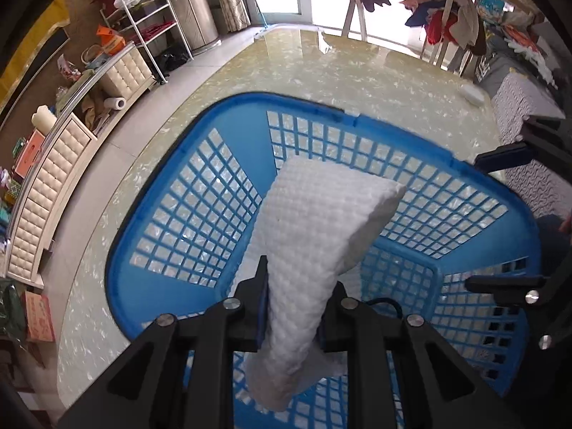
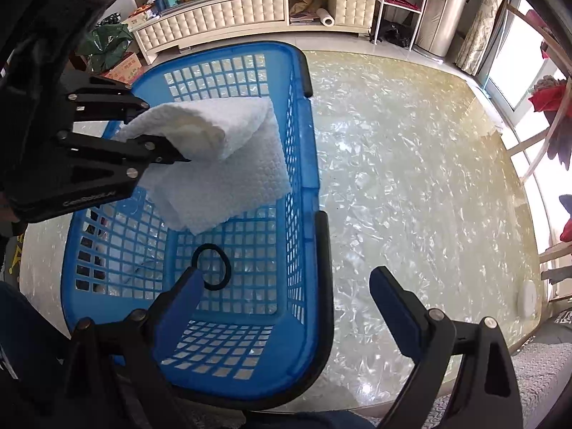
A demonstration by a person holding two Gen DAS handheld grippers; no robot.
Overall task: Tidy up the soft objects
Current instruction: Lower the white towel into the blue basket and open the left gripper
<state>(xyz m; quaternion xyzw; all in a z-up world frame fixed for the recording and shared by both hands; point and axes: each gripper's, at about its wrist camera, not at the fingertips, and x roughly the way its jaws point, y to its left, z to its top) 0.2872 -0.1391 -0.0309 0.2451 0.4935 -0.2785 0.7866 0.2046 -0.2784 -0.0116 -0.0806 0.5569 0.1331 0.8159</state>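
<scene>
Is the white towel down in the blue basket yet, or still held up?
Still held up. The left tongs are shut on the folded white towel, which hangs above the blue basket, clear of its mesh floor.

The left gripper (image 1: 294,307) squeezes a white towel (image 1: 314,221) tight and holds it over the blue basket (image 1: 200,193).

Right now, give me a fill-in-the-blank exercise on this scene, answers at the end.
1. The left gripper is shut on a white ____.
2. The towel hangs above a ____ plastic basket.
3. The right gripper is open and holds ____.
4. A black ____ lies on the basket floor.

Missing words: towel; blue; nothing; hair tie
</scene>
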